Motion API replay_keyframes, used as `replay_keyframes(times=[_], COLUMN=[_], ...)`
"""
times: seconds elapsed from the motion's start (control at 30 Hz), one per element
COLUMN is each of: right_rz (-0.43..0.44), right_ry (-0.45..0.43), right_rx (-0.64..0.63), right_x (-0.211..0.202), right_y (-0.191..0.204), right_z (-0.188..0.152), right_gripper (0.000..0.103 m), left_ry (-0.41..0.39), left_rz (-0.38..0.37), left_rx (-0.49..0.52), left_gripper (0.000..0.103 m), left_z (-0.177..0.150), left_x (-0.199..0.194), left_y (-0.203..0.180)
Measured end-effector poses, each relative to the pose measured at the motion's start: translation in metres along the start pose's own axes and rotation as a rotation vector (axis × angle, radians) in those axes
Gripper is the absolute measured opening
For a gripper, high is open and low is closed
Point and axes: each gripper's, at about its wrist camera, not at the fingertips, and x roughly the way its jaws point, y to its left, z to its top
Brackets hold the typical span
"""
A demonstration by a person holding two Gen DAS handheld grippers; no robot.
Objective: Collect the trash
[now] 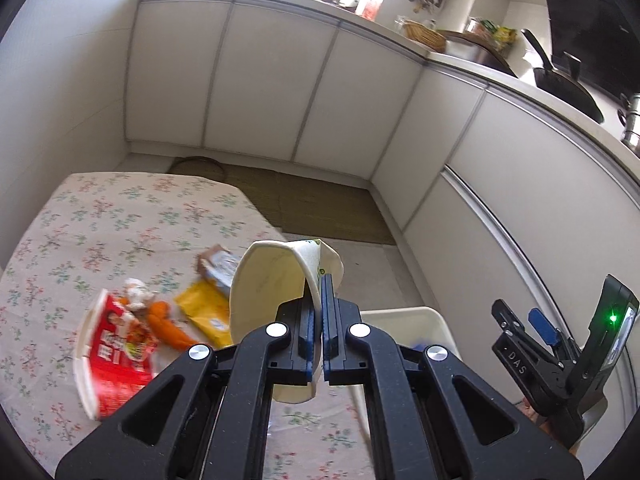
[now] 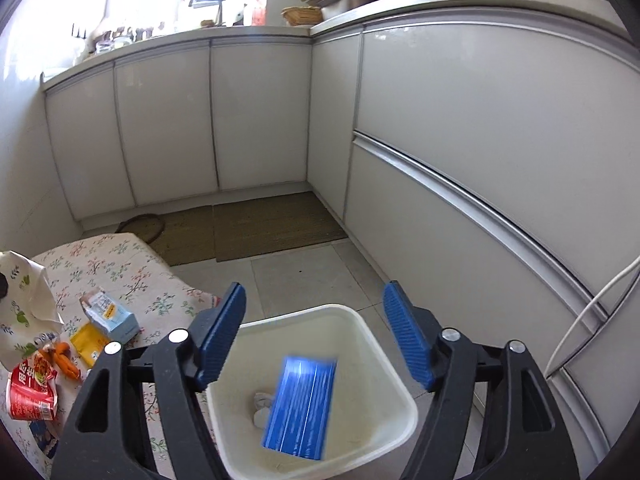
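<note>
Floral desk (image 1: 100, 216) litter: left tongs (image 1: 318, 320) clamp the light, crushable paper cup (image 1: 276, 280) rim; right tongs (image 2: 316, 336) gape above bin (image 2: 384, 360).

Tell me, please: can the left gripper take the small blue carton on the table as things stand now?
Probably not. The left gripper has its jaws shut on a paper cup, so nothing is free to take the blue carton until the cup is dropped in the bin.

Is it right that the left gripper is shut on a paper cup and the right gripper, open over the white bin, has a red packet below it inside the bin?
Not quite. The packet in the white bin is blue, not red; the right wrist view shows it below the open right gripper. The rest is correct: the left gripper is shut on the paper cup.
</note>
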Motion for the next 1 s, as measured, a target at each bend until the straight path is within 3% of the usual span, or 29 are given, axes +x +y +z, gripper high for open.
replay_keyframes(times=[0.3,0.67,0.77,0.83,1.0], right_rz=[-0.076,-0.167,-0.180,-0.188,-0.201], right_ry=[-0.052,-0.064,-0.068,-0.074,-0.081], right_rx=[0.075,0.119,0.128,0.136,0.134], right_x=[-0.004,0.000,0.001,0.001,0.000], right_y=[-0.046,-0.087,-0.093,-0.095,-0.094], right_z=[0.006,0.006,0.007,0.007,0.007], right_gripper=[0.079,0.081,0.082,0.084,0.087], left_ry=[0.063,0.197,0.221,0.228,0.227], left_rz=[-0.121,-0.199,-0.197,-0.189,-0.155], left_rx=[0.030,0.077,0.086,0.094,0.111], left_gripper=[0.002,0.005,0.025,0.043,0.054], left_z=[-0.013,-0.030,-0.033,-0.034,-0.036], left_x=[0.034,0.090,0.099,0.101,0.100], left_y=[-0.057,-0.115,-0.120,-0.122,-0.120])
